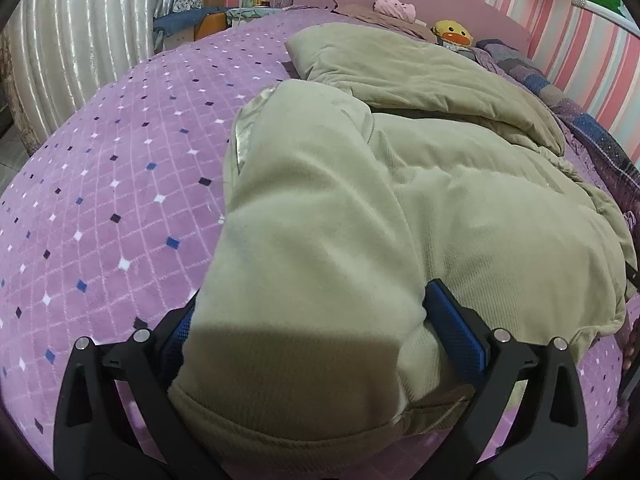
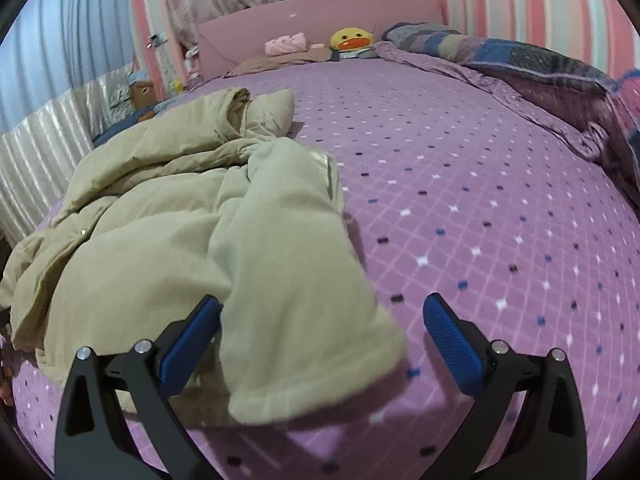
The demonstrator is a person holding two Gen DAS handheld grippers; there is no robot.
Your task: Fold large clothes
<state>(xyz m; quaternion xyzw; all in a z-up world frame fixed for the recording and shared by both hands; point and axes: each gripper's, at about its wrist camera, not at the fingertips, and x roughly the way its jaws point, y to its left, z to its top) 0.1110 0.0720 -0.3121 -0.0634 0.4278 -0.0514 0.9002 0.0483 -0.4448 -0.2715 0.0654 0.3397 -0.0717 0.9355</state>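
coat (image 1: 420, 184): beige, rumpled on the purple bed (image 1: 100, 208), one sleeve stretched toward the near edge.
left gripper (image 1: 308, 320): jaws spread, sleeve cuff between them, grip unclear.
right gripper (image 2: 322, 332): released, beside the sleeve.
open room: bare bed (image 2: 480, 220) toward the right edge.

Hand-held two-finger grippers, as seen from the wrist cameras.

The left gripper (image 1: 310, 328) and right gripper (image 2: 322, 336) are built alike: matt black, wedge-shaped arms are pierced by narrow triangular cut-outs, and two round silver screw heads are set along each arm. The jaws are faced with blue pads (image 2: 452, 344) of oblong shape, on which a fine ribbed texture is moulded. No cables or printed markings are seen.
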